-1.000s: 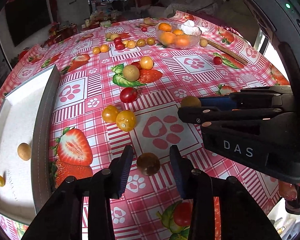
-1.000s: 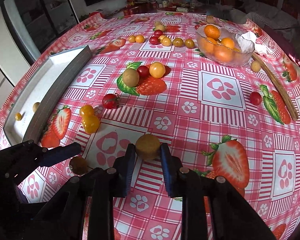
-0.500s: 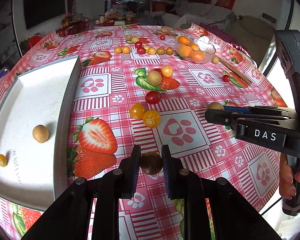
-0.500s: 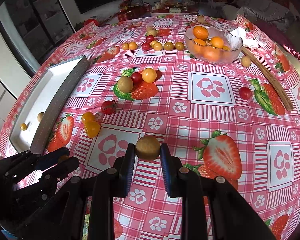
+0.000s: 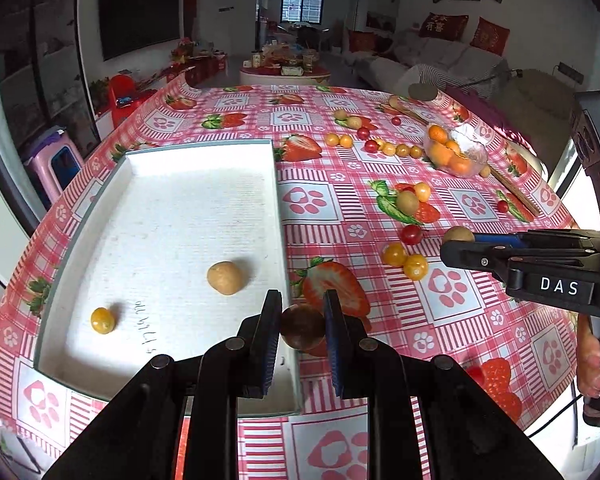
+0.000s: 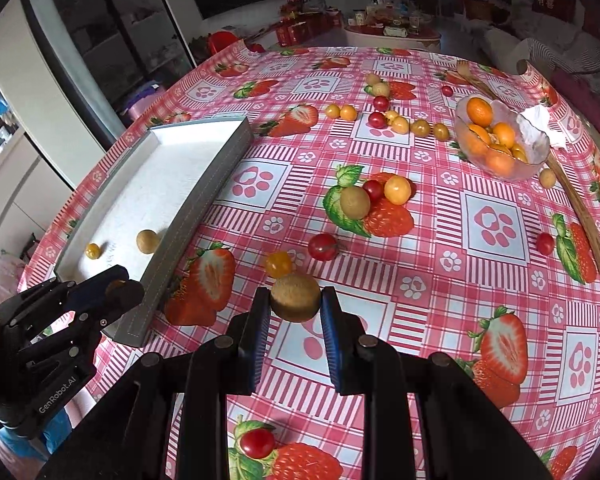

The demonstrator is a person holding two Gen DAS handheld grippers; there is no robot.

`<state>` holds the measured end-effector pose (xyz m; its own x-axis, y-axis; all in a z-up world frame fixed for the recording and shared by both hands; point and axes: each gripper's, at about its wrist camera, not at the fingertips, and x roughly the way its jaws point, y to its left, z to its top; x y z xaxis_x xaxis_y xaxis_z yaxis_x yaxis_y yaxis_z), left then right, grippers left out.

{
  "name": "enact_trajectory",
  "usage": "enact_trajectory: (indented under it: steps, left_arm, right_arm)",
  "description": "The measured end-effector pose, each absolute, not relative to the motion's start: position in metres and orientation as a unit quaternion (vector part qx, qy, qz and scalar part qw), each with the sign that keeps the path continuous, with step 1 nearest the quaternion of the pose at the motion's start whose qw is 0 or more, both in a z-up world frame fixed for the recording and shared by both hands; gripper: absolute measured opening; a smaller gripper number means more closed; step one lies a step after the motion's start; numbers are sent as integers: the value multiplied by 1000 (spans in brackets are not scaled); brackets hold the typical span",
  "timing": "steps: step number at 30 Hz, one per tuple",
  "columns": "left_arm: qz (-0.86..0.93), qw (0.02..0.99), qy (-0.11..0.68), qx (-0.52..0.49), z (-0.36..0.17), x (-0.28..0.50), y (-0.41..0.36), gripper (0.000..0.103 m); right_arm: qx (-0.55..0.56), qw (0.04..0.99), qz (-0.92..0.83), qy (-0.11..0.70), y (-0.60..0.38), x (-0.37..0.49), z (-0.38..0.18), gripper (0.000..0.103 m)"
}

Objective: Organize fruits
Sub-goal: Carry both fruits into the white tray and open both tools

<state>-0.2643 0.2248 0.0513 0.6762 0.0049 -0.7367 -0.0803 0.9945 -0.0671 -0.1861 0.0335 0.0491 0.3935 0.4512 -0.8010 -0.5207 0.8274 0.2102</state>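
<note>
My left gripper (image 5: 302, 330) is shut on a dark brown round fruit (image 5: 302, 327), held above the right wall of the white tray (image 5: 172, 216). The tray holds a tan round fruit (image 5: 225, 277) and a small yellow tomato (image 5: 102, 320). My right gripper (image 6: 294, 306) is shut on a tan-brown round fruit (image 6: 295, 297), held above the checked tablecloth; it shows in the left wrist view (image 5: 458, 240) at the right. The left gripper shows in the right wrist view (image 6: 118, 294) beside the tray (image 6: 196, 208).
Loose fruits lie on the cloth: a red tomato (image 6: 323, 246), a yellow tomato (image 6: 278, 263), a cluster (image 6: 374, 196) mid-table, a row (image 6: 396, 122) further back. A glass bowl of oranges (image 6: 500, 142) and a wooden stick (image 6: 576, 204) stand at the right.
Both grippers closed on their fruits and lifted them. The left gripper moved left to the tray's right wall; the right gripper rose and shifted left.
</note>
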Motion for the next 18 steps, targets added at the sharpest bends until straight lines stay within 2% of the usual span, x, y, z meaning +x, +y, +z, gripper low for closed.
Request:
enact_trajectory:
  steps: [9, 18]
  left_arm:
    - [120, 904, 402, -78, 48, -248, 310, 23]
    - [147, 875, 450, -103, 24, -207, 350, 23]
  right_arm:
    - [-66, 810, 350, 465, 128, -178, 60, 28]
    - [-99, 786, 373, 484, 210, -152, 44, 28]
